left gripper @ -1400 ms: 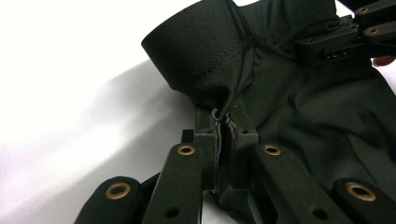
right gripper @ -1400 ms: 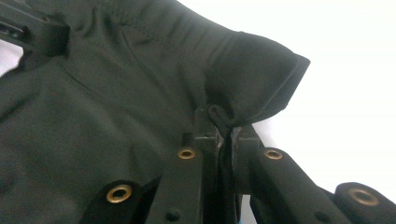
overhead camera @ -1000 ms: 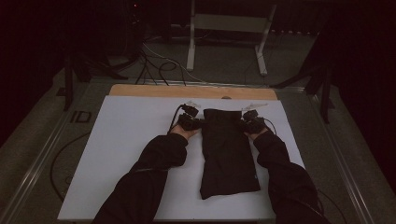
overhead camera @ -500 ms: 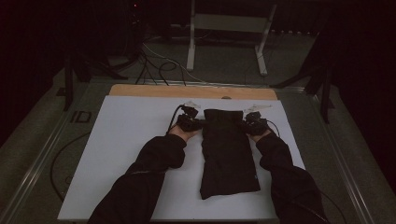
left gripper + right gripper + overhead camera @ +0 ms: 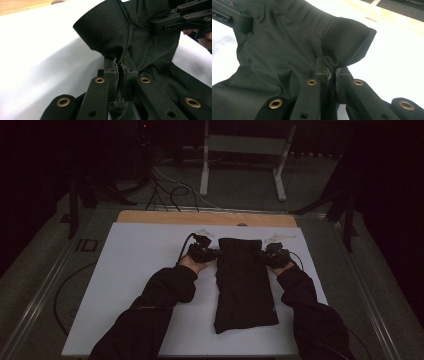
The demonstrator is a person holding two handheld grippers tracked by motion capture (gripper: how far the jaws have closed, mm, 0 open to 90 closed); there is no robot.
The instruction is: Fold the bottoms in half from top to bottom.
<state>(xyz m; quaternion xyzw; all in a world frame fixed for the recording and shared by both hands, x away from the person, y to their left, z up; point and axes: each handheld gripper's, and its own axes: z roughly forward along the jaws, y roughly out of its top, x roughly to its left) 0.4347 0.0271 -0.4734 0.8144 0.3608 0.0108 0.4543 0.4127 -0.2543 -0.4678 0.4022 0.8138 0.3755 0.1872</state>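
Table (image 5: 45, 290): grey, metal-edged, spans the lower frame. A white sheet (image 5: 145, 255) covers its centre; a wood board (image 5: 165, 217) shows as a strip along the sheet's upper edge. A black cloth (image 5: 243, 290) lies lengthwise on the sheet, right of centre, upper end raised off the sheet. A cable (image 5: 62, 292) loops at lower left.

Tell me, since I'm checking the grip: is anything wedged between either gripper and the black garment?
Nothing visible. The left gripper and the right gripper each pinch a far corner of the black garment directly, cloth between closed jaws.
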